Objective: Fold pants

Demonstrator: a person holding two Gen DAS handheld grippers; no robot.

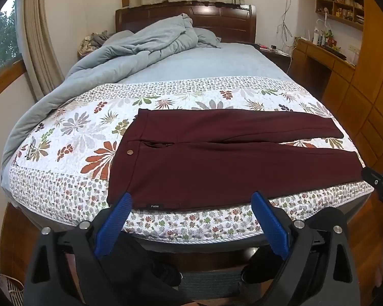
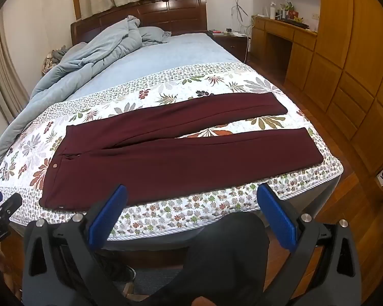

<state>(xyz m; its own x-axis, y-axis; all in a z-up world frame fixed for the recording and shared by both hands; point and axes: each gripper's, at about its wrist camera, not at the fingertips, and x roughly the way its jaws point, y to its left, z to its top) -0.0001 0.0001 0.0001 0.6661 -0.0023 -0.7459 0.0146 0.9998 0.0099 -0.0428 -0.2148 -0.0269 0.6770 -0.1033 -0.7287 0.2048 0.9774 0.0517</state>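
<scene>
A wooden-framed bed (image 1: 186, 20) fills most of the room from where I stand, its dark headboard against the far curtained wall. Everything else sits in relation to that bed. Along its right side runs a wall of honey-coloured wooden cabinets (image 2: 349, 58) with a built-in desk (image 2: 283, 29) near the headboard end, cluttered with small items too small to make out. On the bed's left side hangs a beige curtain (image 1: 40, 38) beside a window.

On the bed's far half, a pale blue duvet (image 1: 130, 51) lies bunched up and trails down the left edge. Across the bed's near half a white quilt (image 1: 71, 132) printed with leaves and flowers is spread flat.

On that quilt, close to the foot edge of the bed, lie the maroon pants (image 1: 217, 158), laid out flat and crosswise: waistband toward the bed's left side, the two legs running toward its right side and parted slightly so a wedge of quilt shows between them. A small brass-coloured button (image 1: 129, 151) sits near the waistband, and a tiny dark label (image 1: 154, 206) at the nearest hem edge of the waist.

Just off the foot of the bed, the left gripper (image 1: 191, 204) hangs over the waist end of the pants, its blue-padded jaws spread wide and nothing between them. The right gripper (image 2: 192, 196) hangs likewise over the near leg, jaws released and wide, touching nothing. Below them a person's dark-trousered legs (image 2: 227, 250) stand against the foot of the bed.
</scene>
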